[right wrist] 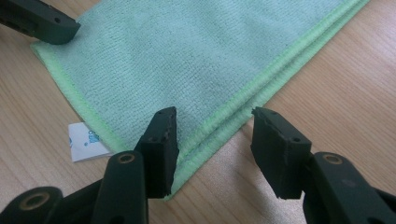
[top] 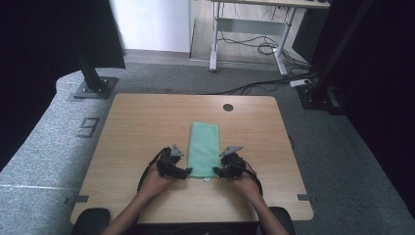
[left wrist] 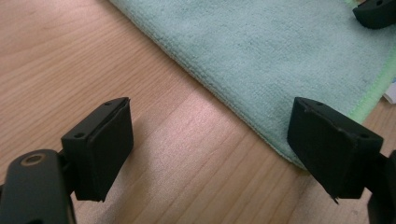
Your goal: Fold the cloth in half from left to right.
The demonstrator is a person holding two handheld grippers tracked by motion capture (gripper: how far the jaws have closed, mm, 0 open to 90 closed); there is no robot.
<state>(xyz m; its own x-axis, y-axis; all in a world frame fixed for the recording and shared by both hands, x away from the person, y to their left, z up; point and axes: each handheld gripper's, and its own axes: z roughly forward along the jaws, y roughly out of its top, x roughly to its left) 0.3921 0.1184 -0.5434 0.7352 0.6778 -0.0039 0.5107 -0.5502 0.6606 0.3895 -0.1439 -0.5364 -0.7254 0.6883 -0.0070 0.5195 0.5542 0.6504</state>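
Note:
A light green cloth (top: 203, 148), folded into a long strip, lies flat on the wooden table (top: 142, 127), running away from me. My left gripper (top: 183, 172) sits at the cloth's near left corner, jaws open over bare wood, with the cloth's folded edge (left wrist: 243, 70) just by the right jaw. My right gripper (top: 218, 171) sits at the near right corner. Its jaws stand open astride the stitched layered edge (right wrist: 219, 123), not pressing it. A white label (right wrist: 84, 141) sticks out from under the cloth's near edge.
A round cable hole (top: 228, 107) is in the table's far side. A desk frame (top: 249, 34) with cables stands on the floor beyond. Black posts (top: 93, 73) flank the table.

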